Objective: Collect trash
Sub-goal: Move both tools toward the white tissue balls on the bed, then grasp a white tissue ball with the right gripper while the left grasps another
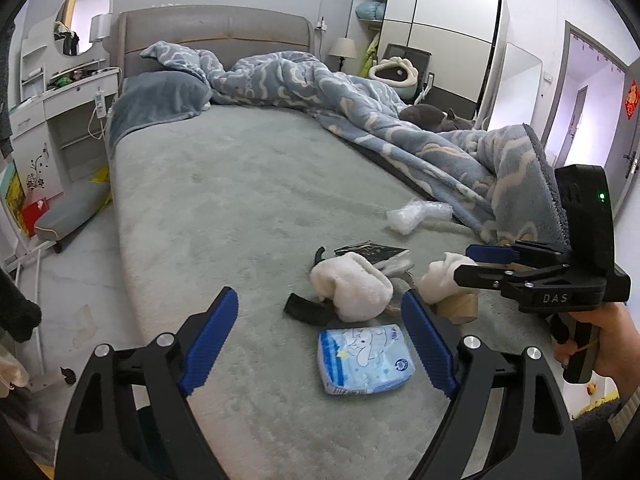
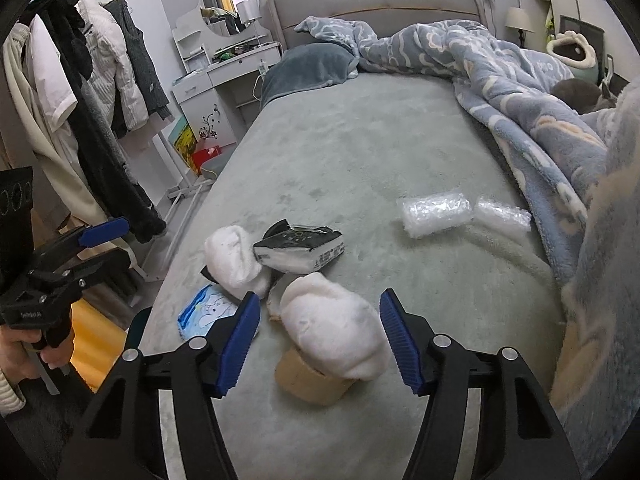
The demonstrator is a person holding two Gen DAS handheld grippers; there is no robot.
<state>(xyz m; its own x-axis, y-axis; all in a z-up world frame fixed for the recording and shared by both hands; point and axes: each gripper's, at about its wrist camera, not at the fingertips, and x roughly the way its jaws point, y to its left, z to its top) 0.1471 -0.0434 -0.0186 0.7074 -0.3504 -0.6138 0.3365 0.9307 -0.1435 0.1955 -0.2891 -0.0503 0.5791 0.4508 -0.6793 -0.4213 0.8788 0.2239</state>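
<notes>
Bed (image 1: 240,184) with rumpled blue blanket (image 1: 360,92) carries the trash near its foot: bubble wrap (image 2: 436,212), black packet (image 2: 300,248), blue tissue pack (image 1: 362,358), cardboard roll (image 2: 312,380) under white sock (image 2: 336,328). Left tongs (image 1: 320,344) released above the tissue pack. Right tongs (image 2: 318,340) released, straddling sock and roll, pads not touching.

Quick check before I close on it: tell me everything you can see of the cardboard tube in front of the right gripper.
The cardboard tube is a short brown roll core, plain card by its look, lying on the grey-green bed cover at the near edge. A white fluffy sock lies over its top, hiding much of it. The open right gripper brackets both without touching. In the left wrist view the tube sits behind the left gripper's pad.
</notes>
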